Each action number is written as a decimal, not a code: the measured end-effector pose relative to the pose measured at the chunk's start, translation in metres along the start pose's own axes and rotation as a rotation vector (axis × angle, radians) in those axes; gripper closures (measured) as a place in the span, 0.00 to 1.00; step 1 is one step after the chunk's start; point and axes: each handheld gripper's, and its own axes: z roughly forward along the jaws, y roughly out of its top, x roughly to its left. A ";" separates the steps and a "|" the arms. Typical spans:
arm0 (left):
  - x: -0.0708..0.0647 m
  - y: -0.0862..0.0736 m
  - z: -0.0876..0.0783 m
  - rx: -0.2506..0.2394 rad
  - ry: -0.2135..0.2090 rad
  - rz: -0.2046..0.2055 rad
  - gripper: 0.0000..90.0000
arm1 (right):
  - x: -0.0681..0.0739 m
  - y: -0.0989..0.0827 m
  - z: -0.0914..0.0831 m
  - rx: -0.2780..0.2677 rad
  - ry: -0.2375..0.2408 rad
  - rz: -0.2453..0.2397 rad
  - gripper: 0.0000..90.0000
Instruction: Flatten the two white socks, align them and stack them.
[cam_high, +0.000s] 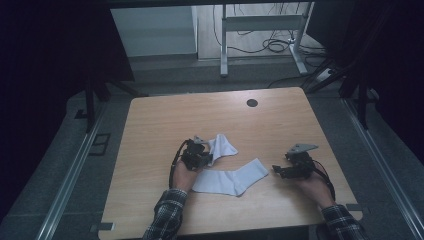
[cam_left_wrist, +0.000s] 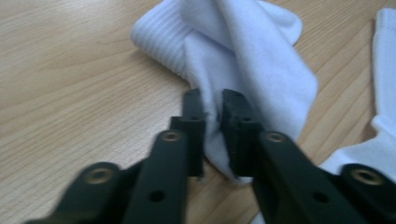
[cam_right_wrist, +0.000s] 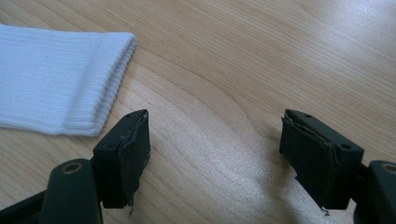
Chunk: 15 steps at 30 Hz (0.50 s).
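I can read no text, label, brand, number or sign here: the wooden table (cam_high: 280, 120), the two white socks (cam_high: 235, 179) and the black grippers all appear unmarked from my station.

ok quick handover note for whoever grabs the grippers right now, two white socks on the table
Left gripper: shut on the bunched sock, pinching a fold of it on the wooden table.
Right gripper: open, holding nothing, just off the ribbed cuff of the flat sock.
Done: one sock gripped.
Left: the flat sock lies ungripped between the two hands; likely next is to take its cuff and bring the two socks together.
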 end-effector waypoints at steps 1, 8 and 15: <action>-0.001 0.001 -0.001 -0.002 0.006 0.002 0.94 | 0.000 0.000 0.000 -0.001 0.000 0.000 0.26; -0.004 0.020 -0.026 -0.101 -0.007 -0.011 0.95 | 0.000 0.000 0.000 -0.003 0.000 -0.001 0.26; 0.001 0.036 -0.072 -0.184 0.027 -0.005 0.94 | 0.000 -0.001 0.000 -0.006 -0.002 -0.002 0.26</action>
